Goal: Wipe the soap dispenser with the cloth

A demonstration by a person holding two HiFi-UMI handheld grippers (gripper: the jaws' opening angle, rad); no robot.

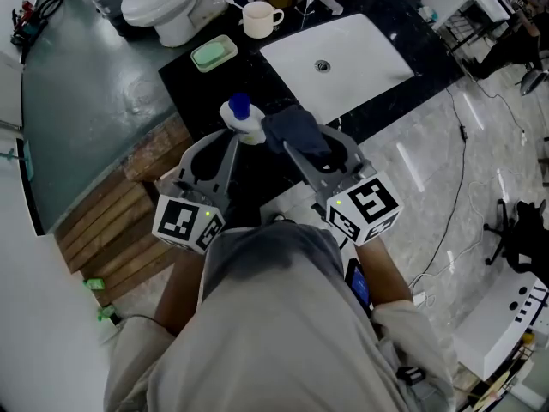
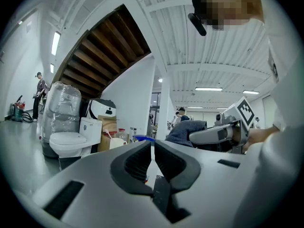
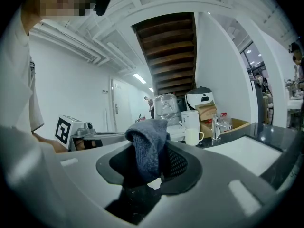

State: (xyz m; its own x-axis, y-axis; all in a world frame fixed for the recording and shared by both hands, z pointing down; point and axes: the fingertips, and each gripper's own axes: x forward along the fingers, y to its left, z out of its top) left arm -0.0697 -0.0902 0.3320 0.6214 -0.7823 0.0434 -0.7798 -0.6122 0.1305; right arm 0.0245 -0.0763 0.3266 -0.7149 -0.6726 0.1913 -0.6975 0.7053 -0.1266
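Quick count first: two grippers, one soap dispenser, one cloth, plus one mug, one soap dish, one sink and one toilet further back. The soap dispenser (image 1: pixel 246 125) is a white bottle with a blue cap. It stands roughly upright, long axis vertical and cap on top, over the front part of the black counter (image 1: pixel 206 84), just left of the sink (image 1: pixel 364 54). The left gripper (image 2: pixel 152 156) has its pads pressed almost together, with only a thin white sliver of the dispenser showing between them and the blue cap peeking over the top, so it's pinching the bottle. The right gripper (image 3: pixel 154 161) is clamped on the cloth (image 3: pixel 148 148), a dark grey-blue wad that bulges up out of the jaws. From the head view the cloth sits right against the dispenser's right side (touching or a hair off, can't tell). Containers: the mug (image 1: pixel 259 20) has a thin stick-like thing poking out of it, the green soap dish (image 1: pixel 214 54) sits near the counter's left edge (can't make out what's in it), and the sink basin shows its drain. The toilet (image 1: pixel 167 3) is past the counter's far-left corner.
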